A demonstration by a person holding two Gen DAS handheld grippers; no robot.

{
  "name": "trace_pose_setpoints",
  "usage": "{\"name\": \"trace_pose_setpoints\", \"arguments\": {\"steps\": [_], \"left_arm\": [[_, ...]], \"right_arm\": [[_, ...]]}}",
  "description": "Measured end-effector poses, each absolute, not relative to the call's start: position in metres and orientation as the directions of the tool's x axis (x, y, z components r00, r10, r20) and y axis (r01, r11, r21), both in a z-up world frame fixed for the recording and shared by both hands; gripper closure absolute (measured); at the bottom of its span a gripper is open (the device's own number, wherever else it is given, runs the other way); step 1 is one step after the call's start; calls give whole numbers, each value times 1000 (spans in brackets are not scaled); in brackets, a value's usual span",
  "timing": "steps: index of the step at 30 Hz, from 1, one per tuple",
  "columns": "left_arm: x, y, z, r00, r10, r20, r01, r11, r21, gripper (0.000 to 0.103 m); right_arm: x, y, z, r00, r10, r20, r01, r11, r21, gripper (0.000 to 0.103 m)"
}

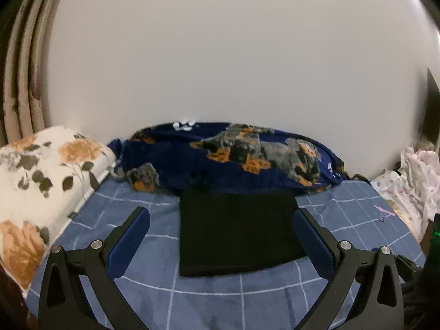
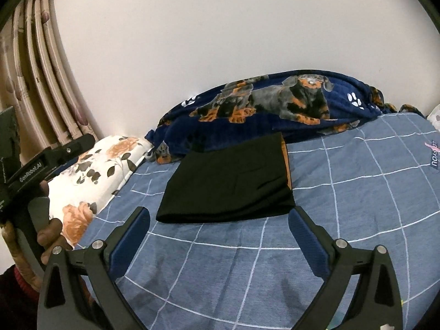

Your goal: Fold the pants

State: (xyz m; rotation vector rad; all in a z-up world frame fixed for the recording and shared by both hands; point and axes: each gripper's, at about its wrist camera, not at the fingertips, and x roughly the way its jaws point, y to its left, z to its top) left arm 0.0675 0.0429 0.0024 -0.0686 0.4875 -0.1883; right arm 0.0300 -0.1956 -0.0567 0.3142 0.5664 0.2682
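**Now the pants are lying folded and both tongs are hanging free**

Both tongs are standing wide and holding nothing. The left gripper [image 1: 221,229] is hanging over the near part of the bed, with its two blue pads spread far apart. Nothing is sitting between them but air. The right gripper [image 2: 220,229] is doing the same, wide and bare. In the right wrist view, a hand [image 2: 48,236] is gripping the handle of the other tool at the far left edge.

The pants [image 1: 236,231] are lying just past the tongs, in the middle of the blue checked bed sheet [image 1: 343,225]. They are making a small, flat, dark block with mostly straight edges. A thin orange strip is peeking out along the right side in the right wrist view. Neither tong is touching them.

Behind the pants, at the far side, a blue dog blanket [image 1: 247,151] is lying in a long heap by the wall. A flowery pillow [image 1: 44,173] is sitting to the left.

I think the folding is looking done, or very nearly done. The block is looking neat and small. Maybe only a little patting flat is left, or nothing at all.
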Motion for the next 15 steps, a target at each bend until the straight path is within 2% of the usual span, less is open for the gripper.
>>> {"name": "trace_pose_setpoints", "arguments": {"steps": [3, 6, 15], "left_arm": [[69, 43, -6, 857, -189, -479, 148, 981, -122, 0], [72, 37, -18, 844, -145, -516, 124, 989, -76, 0], [67, 29, -33, 834, -136, -535, 126, 991, -55, 0]], "right_arm": [[29, -195, -56, 810, 333, -483, -161, 918, 363, 2], [28, -195, -57, 807, 336, -486, -160, 916, 368, 2], [25, -192, -58, 818, 286, -499, -133, 938, 319, 0]]}}
